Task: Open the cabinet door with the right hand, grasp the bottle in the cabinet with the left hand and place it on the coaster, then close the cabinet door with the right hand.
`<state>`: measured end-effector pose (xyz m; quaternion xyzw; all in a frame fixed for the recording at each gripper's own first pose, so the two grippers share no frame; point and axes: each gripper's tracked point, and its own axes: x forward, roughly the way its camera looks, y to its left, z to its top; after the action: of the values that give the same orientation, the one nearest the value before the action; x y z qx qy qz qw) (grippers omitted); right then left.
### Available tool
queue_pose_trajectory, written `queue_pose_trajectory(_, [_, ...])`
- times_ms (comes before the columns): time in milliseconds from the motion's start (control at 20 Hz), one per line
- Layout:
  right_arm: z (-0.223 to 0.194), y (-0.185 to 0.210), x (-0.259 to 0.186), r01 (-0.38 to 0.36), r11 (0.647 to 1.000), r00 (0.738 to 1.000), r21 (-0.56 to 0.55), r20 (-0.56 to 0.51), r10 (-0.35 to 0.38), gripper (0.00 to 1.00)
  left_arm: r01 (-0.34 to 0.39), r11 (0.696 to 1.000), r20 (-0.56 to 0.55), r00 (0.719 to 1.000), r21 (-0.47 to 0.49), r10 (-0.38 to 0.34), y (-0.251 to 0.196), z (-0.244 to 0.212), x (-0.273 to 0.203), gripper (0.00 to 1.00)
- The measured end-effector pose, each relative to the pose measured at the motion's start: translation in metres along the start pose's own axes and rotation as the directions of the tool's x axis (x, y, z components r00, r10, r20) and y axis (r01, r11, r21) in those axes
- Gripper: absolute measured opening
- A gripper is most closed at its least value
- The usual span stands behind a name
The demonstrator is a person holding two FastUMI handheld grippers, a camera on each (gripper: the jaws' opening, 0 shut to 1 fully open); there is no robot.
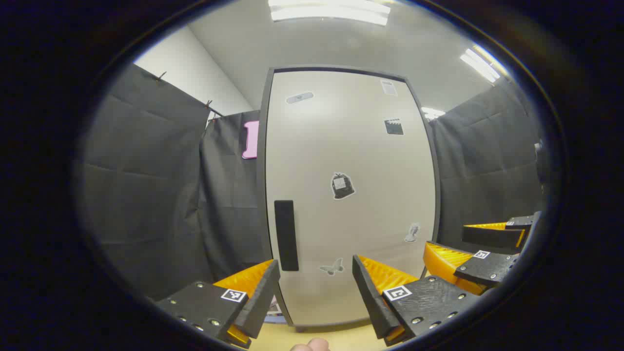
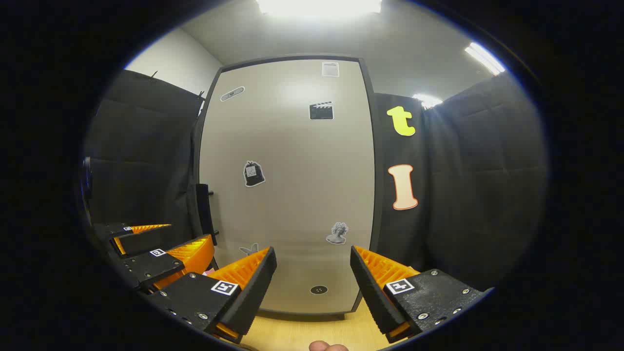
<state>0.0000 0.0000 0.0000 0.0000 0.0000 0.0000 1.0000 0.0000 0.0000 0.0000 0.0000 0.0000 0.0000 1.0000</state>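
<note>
A pale cabinet door [image 1: 348,195] with several stickers stands closed straight ahead; its black handle [image 1: 286,235] runs down the left edge. In the left gripper view my left gripper [image 1: 316,287] is open and holds nothing, short of the door, and the right gripper [image 1: 468,248] shows open at the lower right. In the right gripper view the same door [image 2: 287,185] faces me with its handle [image 2: 204,207] at the left edge. My right gripper [image 2: 312,275] is open with nothing in it, and the left gripper [image 2: 165,243] sits off to the lower left. The closed door hides the cabinet's inside.
Black cloth walls [image 1: 146,195] close in on both sides of the cabinet. A light wooden tabletop [image 2: 302,331] lies below the grippers. A small dark round mark [image 2: 318,289] sits low on the door. A fingertip [image 1: 312,345] pokes in at the bottom edge.
</note>
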Motion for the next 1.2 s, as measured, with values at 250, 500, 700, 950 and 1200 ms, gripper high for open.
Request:
queue_pose_trajectory(250, [0.004, -0.001, -0.008, -0.005, 1.0, 1.0, 0.001, 0.011, 0.005, 0.94, -0.007, 1.0, -0.006, 1.0, -0.011, 0.007, -0.008, -0.005, -0.015, 0.9])
queue_pose_trajectory(500, [0.007, -0.006, -0.014, 0.007, 1.0, 1.0, 0.001, 0.018, -0.007, 0.94, 0.0, 1.0, -0.004, 1.0, -0.015, 0.0, -0.013, 0.0, -0.025, 0.86])
queue_pose_trajectory(700, [0.009, -0.008, -0.018, 0.013, 1.0, 1.0, 0.006, 0.021, -0.013, 0.94, 0.002, 1.0, 0.0, 1.0, -0.01, -0.002, -0.017, 0.002, -0.031, 0.86])
queue_pose_trajectory(950, [0.008, -0.007, -0.022, 0.012, 1.0, 1.0, 0.002, 0.023, -0.012, 0.94, 0.002, 1.0, 0.005, 1.0, -0.001, -0.002, -0.017, 0.004, -0.036, 0.86])
queue_pose_trajectory(1200, [0.01, -0.009, -0.021, 0.015, 1.0, 0.999, 0.004, 0.028, -0.015, 0.94, 0.0, 1.0, 0.005, 1.0, -0.006, 0.0, -0.011, 0.005, -0.04, 0.86])
